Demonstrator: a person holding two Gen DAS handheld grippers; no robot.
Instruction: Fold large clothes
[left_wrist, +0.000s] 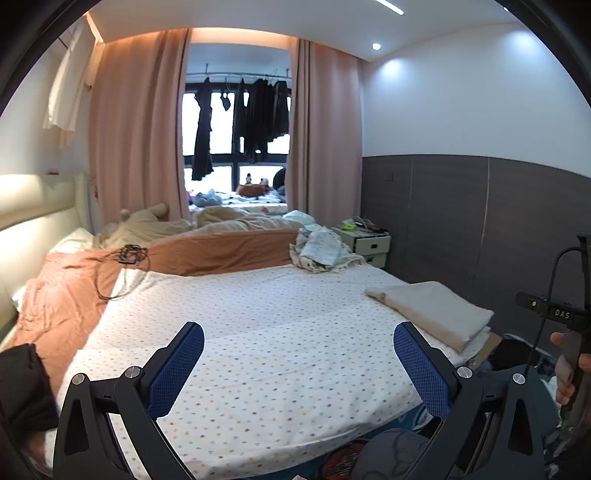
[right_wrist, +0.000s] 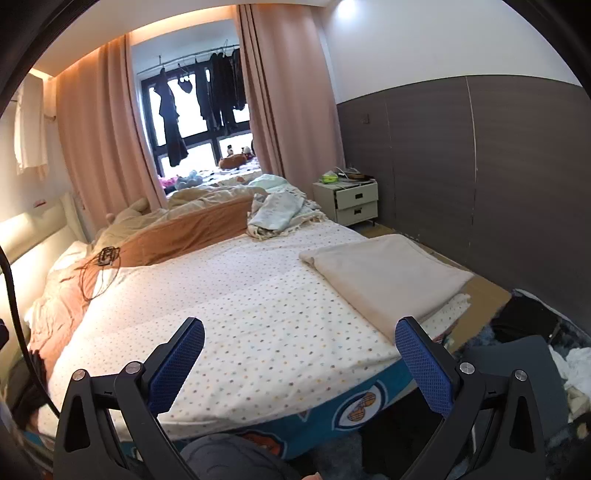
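Two blue-padded fingers of the left gripper (left_wrist: 297, 354) stand wide apart, empty, above the dotted sheet (left_wrist: 258, 332); a folded cream garment (left_wrist: 432, 308) lies at the bed's right edge.

The right gripper (right_wrist: 299, 350) likewise gapes empty; the garment's (right_wrist: 384, 273) long axis runs from the near corner toward the nightstand (right_wrist: 347, 201), whose top drawer sits ajar.

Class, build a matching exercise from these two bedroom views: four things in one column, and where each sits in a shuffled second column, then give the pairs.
Things
1. folded cream cloth
2. black cable
3. crumpled pale blue cloth
4. dark clothes

Places
A. hanging on the rail at the window
B. on the orange blanket near the headboard
C. flat on the dotted sheet at the bed's right edge
D. heaped at the far end of the bed, near the nightstand

Pairs: 1-C, 2-B, 3-D, 4-A
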